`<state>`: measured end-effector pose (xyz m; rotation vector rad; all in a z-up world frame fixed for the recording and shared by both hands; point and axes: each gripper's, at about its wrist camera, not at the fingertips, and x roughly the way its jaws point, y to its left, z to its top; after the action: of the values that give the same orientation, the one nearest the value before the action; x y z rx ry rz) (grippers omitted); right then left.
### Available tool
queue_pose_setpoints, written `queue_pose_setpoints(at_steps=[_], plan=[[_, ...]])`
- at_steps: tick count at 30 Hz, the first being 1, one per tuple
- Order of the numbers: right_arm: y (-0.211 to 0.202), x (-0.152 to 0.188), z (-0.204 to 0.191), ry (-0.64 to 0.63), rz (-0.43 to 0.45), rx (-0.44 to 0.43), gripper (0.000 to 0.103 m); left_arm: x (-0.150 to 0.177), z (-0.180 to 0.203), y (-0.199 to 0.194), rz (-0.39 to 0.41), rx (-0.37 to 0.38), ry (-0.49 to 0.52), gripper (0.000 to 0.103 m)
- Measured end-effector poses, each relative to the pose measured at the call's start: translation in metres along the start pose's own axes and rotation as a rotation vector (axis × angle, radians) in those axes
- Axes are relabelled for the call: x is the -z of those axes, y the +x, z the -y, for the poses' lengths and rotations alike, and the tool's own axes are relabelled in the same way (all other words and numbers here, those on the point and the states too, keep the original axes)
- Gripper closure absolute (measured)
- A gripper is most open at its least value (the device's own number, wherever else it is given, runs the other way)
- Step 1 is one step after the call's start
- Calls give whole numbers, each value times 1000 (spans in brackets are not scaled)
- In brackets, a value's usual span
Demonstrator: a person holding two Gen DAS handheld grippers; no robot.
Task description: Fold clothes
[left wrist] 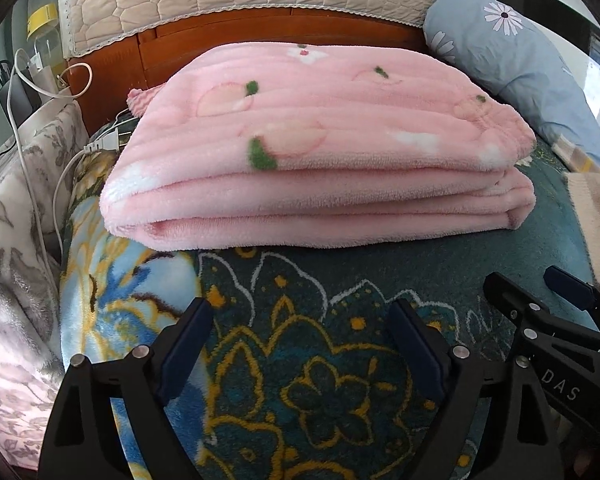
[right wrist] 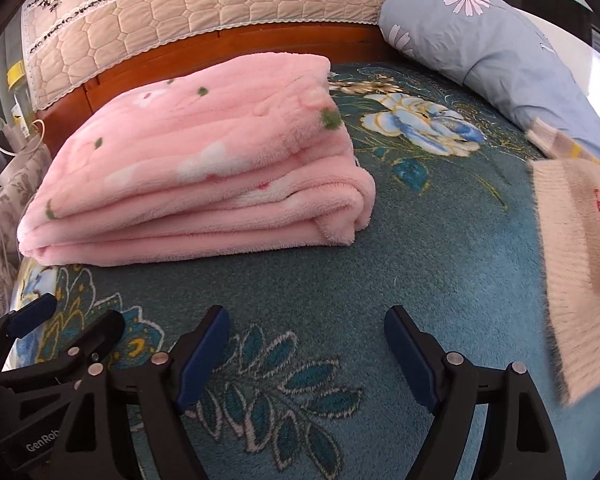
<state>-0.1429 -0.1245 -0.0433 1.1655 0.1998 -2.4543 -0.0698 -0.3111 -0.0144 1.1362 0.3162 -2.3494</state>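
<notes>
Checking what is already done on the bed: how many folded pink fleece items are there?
1. A folded pink fleece blanket with a peach print lies on the teal floral bedspread, near the wooden headboard. Others may be out of view.

Right tongs (right wrist: 304, 344) stand wide apart above the teal floral bedspread (right wrist: 440, 248), nothing between the blue pads. Left tongs (right wrist: 66, 320) show at lower left, also clear of any cloth. Folded pink fleece garment (right wrist: 204, 168) lies in stacked layers on the bedspread, ahead and to the left. Cream knitted item with red lettering (right wrist: 576, 256) lies at the right edge. Blue daisy-print pillow (right wrist: 500, 52) rests behind it.
</notes>
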Motion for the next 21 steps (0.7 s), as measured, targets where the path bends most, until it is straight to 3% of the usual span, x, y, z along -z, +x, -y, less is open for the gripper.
queue_pose_setpoints(at_steps=[21], plan=[[2, -1, 1, 3, -12, -5, 18, 0, -3, 1, -3, 14, -14, 13]])
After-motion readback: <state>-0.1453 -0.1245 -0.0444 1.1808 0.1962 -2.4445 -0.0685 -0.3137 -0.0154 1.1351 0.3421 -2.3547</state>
